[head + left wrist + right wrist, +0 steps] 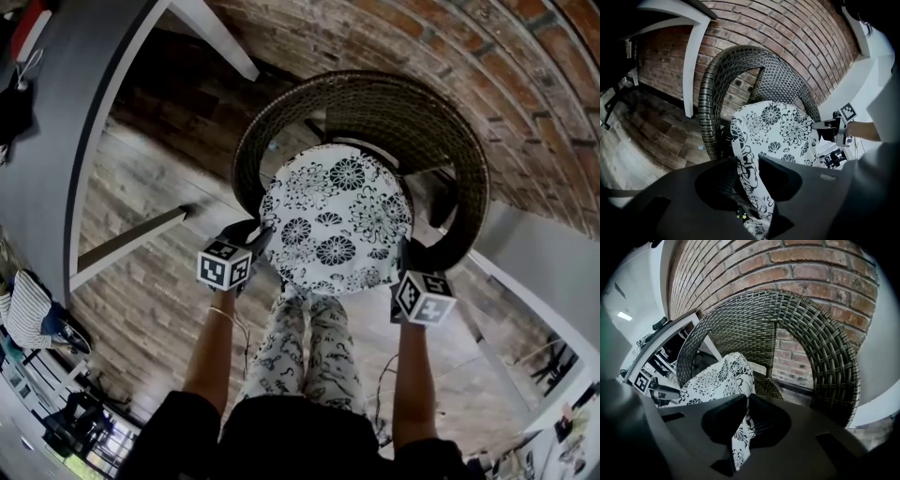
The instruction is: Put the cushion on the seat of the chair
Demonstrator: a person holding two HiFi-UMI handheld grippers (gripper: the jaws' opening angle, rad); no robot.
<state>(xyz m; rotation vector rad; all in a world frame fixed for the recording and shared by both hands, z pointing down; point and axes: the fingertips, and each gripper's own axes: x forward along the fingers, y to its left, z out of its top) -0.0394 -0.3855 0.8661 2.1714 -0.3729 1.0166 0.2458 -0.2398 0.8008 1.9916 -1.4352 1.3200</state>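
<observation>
– Left gripper (747, 161) has its jaws spread wide, and the near edge of the cushion (336, 220) runs through the gap. tbh I can't see either pad actually squeezing the fabric, so I'd call that side loose
– Agreed. And the right gripper (744, 398)?
– That one's nipped nearly together on the opposite edge, with a thin fold of the black-and-white floral fabric pinched between the tips. Pretty clear in the right gripper view
– So where's the cushion exactly?
– Inside the round wicker chair (375, 103), between the two grippers. In the head view it covers the whole seat opening. In the left gripper view it's tilted though, far edge up toward the backrest, near edge lower by the jaws. Whether the underside touches the seat I can't tell, the cushion itself hides that
– Both grippers at the front then?
– Yeah, one on each side of the near half, with one marker cube (225, 264) on the left and the other cube (424, 297) on the right. The person's patterned trousers (302, 347) show just below the cushion
– Background?
– Brick wall (422, 37) right behind the chair, wood plank floor (150, 187) under it, white table leg (691, 70) off to the left
</observation>
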